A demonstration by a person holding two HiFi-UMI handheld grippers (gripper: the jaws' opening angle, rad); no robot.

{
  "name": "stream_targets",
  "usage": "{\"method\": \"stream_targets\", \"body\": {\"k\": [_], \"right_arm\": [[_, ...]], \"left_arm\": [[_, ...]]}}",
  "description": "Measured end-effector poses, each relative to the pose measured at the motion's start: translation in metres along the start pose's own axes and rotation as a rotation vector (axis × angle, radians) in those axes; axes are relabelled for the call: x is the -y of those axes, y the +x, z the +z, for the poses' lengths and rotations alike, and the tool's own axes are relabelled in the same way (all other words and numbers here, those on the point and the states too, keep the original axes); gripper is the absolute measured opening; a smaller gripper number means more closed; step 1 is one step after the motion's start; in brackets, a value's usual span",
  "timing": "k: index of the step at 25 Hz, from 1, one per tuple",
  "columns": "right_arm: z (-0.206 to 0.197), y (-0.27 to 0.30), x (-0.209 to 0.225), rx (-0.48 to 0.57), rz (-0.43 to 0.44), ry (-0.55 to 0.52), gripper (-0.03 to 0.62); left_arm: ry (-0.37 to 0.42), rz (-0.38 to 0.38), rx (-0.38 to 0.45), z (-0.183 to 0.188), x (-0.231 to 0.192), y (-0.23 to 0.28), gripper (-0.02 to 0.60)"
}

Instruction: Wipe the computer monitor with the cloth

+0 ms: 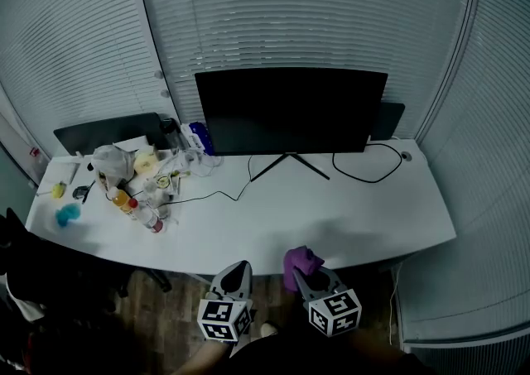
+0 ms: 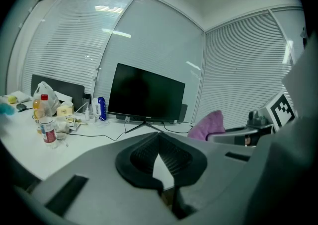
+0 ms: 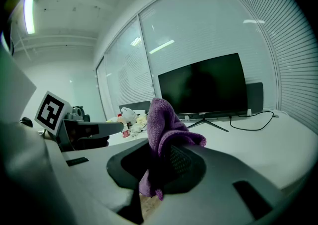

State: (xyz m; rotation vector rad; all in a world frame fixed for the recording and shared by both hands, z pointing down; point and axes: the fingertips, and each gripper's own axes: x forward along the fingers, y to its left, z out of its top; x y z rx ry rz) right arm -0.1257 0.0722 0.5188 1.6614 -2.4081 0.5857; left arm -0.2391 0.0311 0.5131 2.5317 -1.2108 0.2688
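Note:
A black monitor [image 1: 290, 110] with a dark screen stands on a V-shaped foot at the back of the white desk [image 1: 364, 208]. It also shows in the left gripper view [image 2: 146, 92] and the right gripper view [image 3: 203, 87]. Both grippers hang in front of the desk's near edge, well short of the screen. My right gripper [image 1: 305, 272] [image 3: 161, 142] is shut on a purple cloth [image 1: 301, 260] [image 3: 163, 119], which bunches up above its jaws. The cloth [image 2: 208, 124] appears beside my left gripper [image 1: 236, 276] [image 2: 159, 135], whose tips meet with nothing between them.
Clutter covers the desk's left part: bottles [image 1: 137, 208], a plastic bag [image 1: 112, 162], a blue box [image 1: 199, 137], a blue object [image 1: 68, 214]. A black cable [image 1: 368, 170] loops right of the monitor foot. Window blinds [image 1: 306, 9] stand behind.

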Motion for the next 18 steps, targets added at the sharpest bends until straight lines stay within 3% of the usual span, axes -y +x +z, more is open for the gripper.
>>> {"method": "stream_targets", "body": {"k": [18], "right_arm": [[-0.005,-0.013,0.004,-0.002,-0.007,0.012,0.072]], "left_arm": [[0.015,-0.026,-0.014,-0.005,0.020,-0.005,0.006]]}}
